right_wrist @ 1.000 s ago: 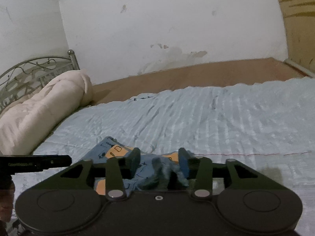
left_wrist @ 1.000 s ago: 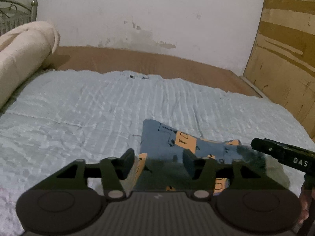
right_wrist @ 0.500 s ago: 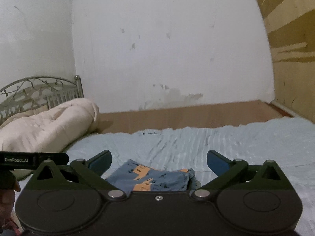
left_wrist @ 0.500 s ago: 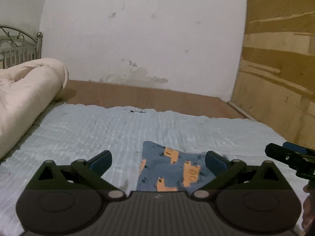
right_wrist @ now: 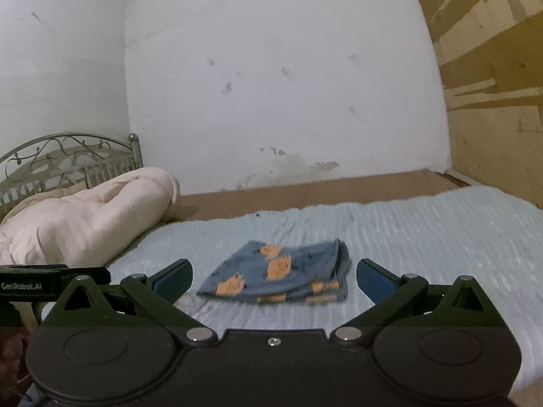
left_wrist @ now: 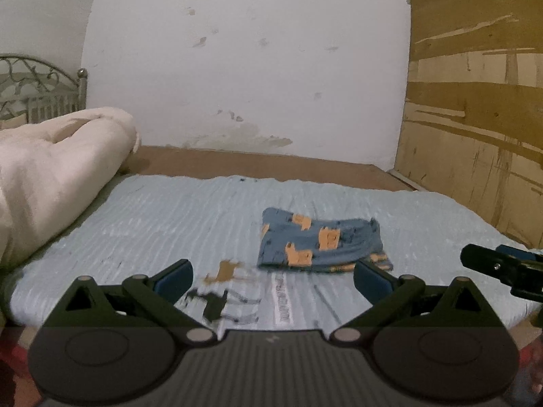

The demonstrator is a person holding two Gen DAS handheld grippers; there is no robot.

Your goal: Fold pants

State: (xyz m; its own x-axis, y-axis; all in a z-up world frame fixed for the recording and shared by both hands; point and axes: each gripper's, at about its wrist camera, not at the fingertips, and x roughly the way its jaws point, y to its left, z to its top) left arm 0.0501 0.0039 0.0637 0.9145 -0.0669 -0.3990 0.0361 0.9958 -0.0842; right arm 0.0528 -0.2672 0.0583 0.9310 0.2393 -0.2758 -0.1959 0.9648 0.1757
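The left hand-held gripper [left_wrist: 273, 276] is held level, its two blue-padded fingers [left_wrist: 173, 276] spread wide apart with nothing between them. The right hand-held gripper [right_wrist: 273, 276] is posed the same way, fingers [right_wrist: 373, 278] splayed wide and empty. Each shows at the edge of the other's view, side by side and apart.

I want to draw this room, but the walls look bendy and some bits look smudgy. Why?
Left wrist view: the fisheye lens bows the wall and blacks the corners; the prints on the sheet just ahead of the jaws look smeared. Right wrist view: the same bowing, dim light, and the pants look a little soft, with only a faint shadow.
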